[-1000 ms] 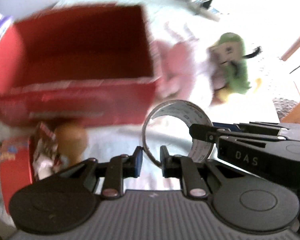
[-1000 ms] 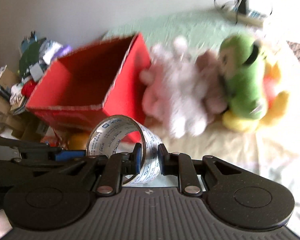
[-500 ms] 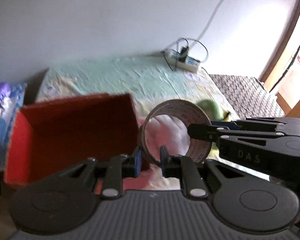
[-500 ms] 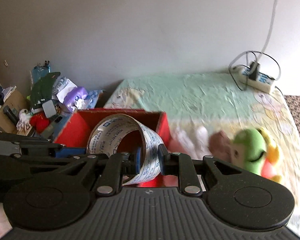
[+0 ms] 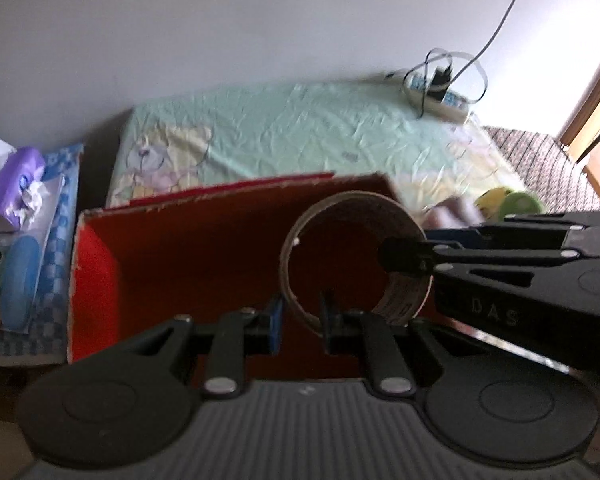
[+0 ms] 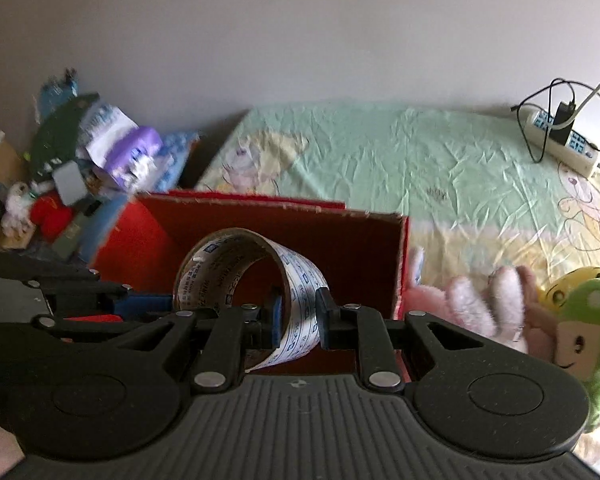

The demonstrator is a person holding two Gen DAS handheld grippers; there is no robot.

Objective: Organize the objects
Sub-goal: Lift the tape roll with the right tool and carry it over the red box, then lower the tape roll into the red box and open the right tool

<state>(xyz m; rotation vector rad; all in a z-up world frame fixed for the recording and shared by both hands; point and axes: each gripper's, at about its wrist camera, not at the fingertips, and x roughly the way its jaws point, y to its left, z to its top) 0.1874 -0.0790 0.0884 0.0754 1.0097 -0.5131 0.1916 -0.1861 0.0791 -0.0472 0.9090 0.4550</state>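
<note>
The bed (image 6: 420, 168) runs back to the wall, its near end hidden behind the open red box (image 6: 340, 248). Beside the box, the plush toys (image 6: 500, 300) are blurred and cut off. Over the box hangs the tape roll (image 6: 296, 292), pinched by both the right gripper (image 6: 298, 316) and left gripper (image 5: 300, 316), its lower rim hidden.

My left gripper (image 5: 300, 322): black plastic, ribbed grey base, round pivot caps, silver screws, blue pad on one finger. My right gripper (image 6: 298, 316): same build ("DAS" embossed on side).
</note>
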